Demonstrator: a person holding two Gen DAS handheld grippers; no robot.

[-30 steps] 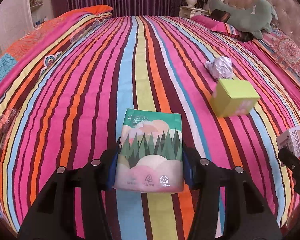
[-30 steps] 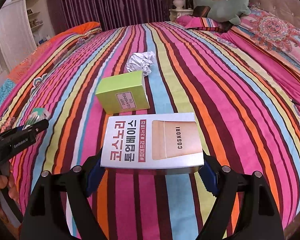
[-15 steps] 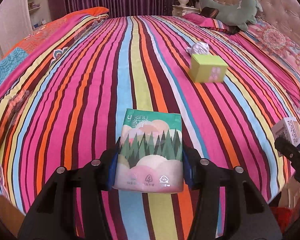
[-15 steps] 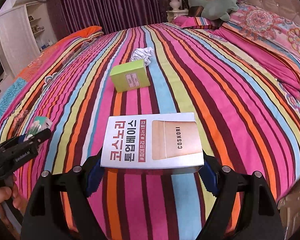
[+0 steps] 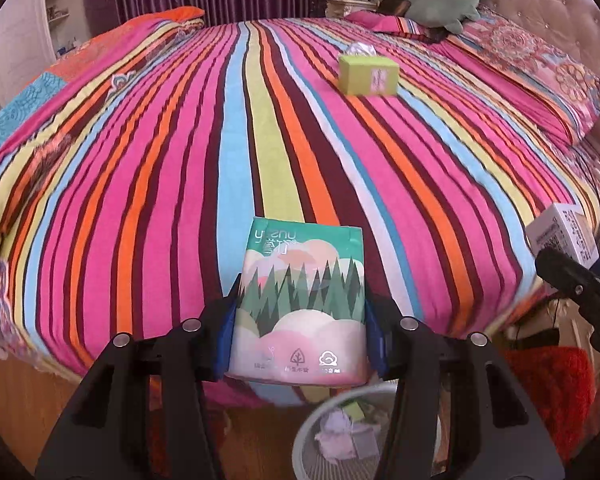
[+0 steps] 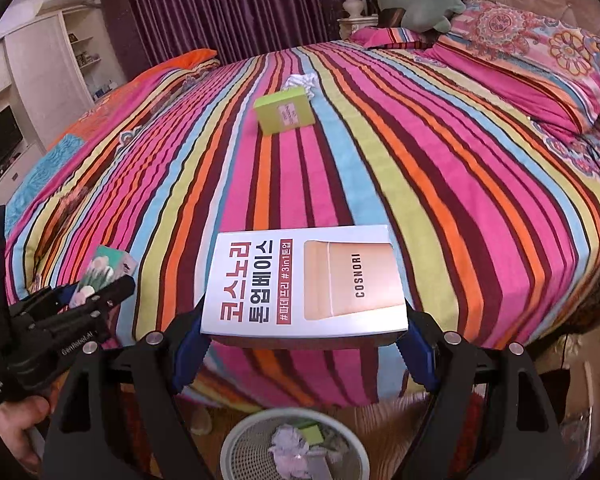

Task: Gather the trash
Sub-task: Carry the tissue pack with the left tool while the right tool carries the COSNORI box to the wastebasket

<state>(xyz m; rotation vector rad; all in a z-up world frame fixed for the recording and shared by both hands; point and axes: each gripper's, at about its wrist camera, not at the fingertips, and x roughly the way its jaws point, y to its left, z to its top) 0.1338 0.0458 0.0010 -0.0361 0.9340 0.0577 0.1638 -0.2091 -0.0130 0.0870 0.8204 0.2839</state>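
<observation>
wastebasket (image 6: 236,446): white mesh, bottom centre of the right wrist view, on the floor below the bed's edge; crumpled paper and a green scrap lie inside.
left gripper (image 5: 298,320): lower centre of the left wrist view, blue pads clamped on both sides of a tissue pack (image 5: 300,304) printed with green trees.
right gripper (image 6: 304,332): lower centre of its own view, jaws clamped on the sides of a white cosmetics box (image 6: 304,280) with korean lettering, held flat.
hand (image 6: 18,428): lower left of the right wrist view, gripping the left tool's handle.
bedspread (image 5: 140,160): striped, fills the middle of both views.
green box (image 6: 285,114): upper centre, resting on the bedspread.
crumpled paper ball (image 6: 302,80): just behind the green box.
plush toy (image 6: 420,0): green, top right by the headboard.
</observation>
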